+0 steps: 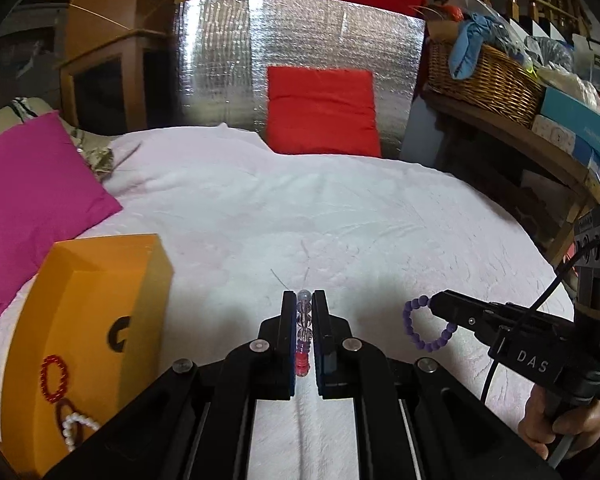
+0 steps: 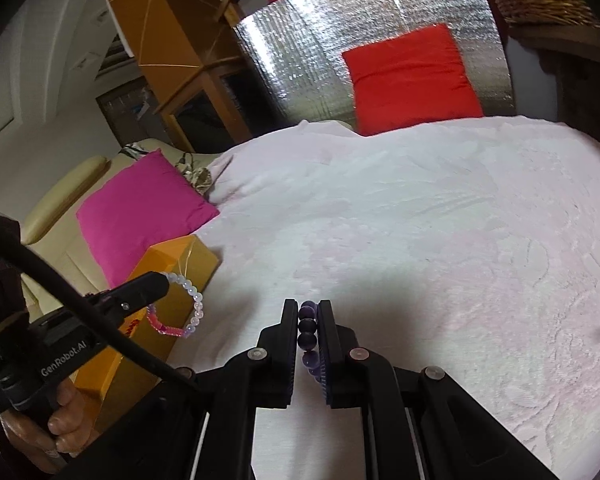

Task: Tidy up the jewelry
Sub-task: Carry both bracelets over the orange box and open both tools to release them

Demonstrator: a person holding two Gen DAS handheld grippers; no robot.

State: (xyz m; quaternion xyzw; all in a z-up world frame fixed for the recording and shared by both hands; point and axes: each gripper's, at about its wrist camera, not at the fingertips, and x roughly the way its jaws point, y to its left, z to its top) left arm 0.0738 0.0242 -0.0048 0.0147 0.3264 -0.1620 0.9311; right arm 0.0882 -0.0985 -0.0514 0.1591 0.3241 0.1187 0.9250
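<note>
My left gripper is shut on a bracelet of clear and pink beads, held above the white bedspread. The right wrist view shows that same bracelet dangling from the left gripper. My right gripper is shut on a purple bead bracelet, which hangs as a loop from the right gripper in the left wrist view. An orange box lies at the left with a red bracelet and a white pearl bracelet on it.
A magenta cushion lies left behind the box and a red cushion leans on a silver foil panel. A wooden shelf with a wicker basket and boxes stands at the right. A hand grips the right handle.
</note>
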